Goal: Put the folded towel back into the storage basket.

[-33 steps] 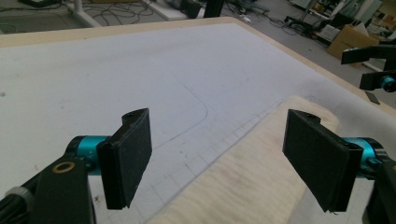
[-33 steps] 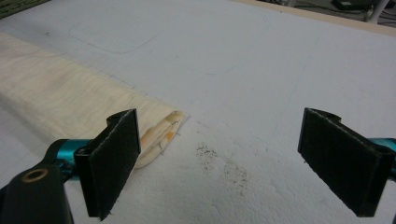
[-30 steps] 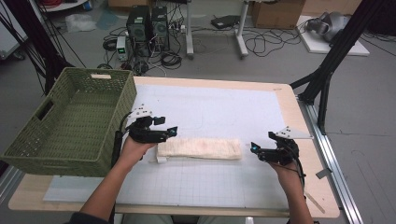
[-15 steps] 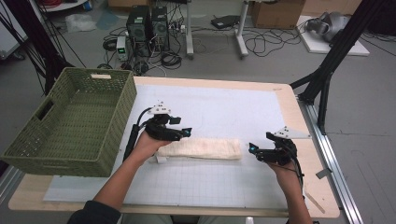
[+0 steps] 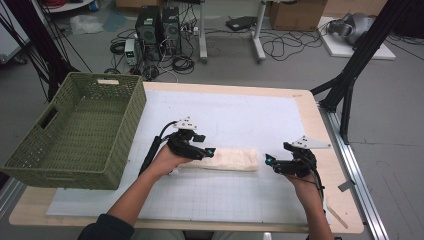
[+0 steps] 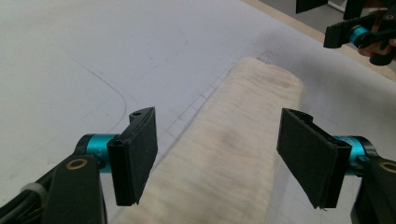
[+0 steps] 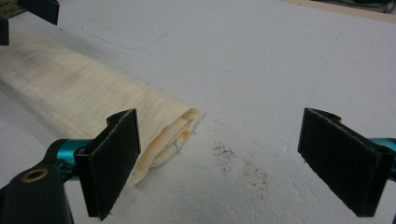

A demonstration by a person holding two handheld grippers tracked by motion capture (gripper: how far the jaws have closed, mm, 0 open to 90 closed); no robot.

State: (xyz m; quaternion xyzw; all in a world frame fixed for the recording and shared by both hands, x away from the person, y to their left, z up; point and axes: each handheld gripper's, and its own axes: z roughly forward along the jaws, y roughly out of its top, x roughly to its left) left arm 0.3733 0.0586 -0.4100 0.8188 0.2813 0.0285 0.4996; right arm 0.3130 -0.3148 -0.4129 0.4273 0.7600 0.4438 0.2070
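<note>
White mat (image 5: 240,120) on my table, green wicker basket (image 5: 75,135) at its left edge, folded cream towel (image 5: 227,160) lying mid-mat, my left gripper (image 6: 217,158) spread wide astride one end, my right gripper (image 7: 219,158) gaping beside the other, gripping nothing.

A folded cream towel (image 5: 230,159) lies flat on the white gridded mat (image 5: 240,120), a long narrow bundle running left to right across the near middle of the table. Its cloth is ribbed and slightly soiled, with faint grey smudges along the top. In the right gripper view, the right end (image 7: 175,133) shows several stacked layers with yellowish edges and a small orange tag. In the left gripper view the towel (image 6: 224,154) stretches away lengthwise, its far end rounded.
</note>
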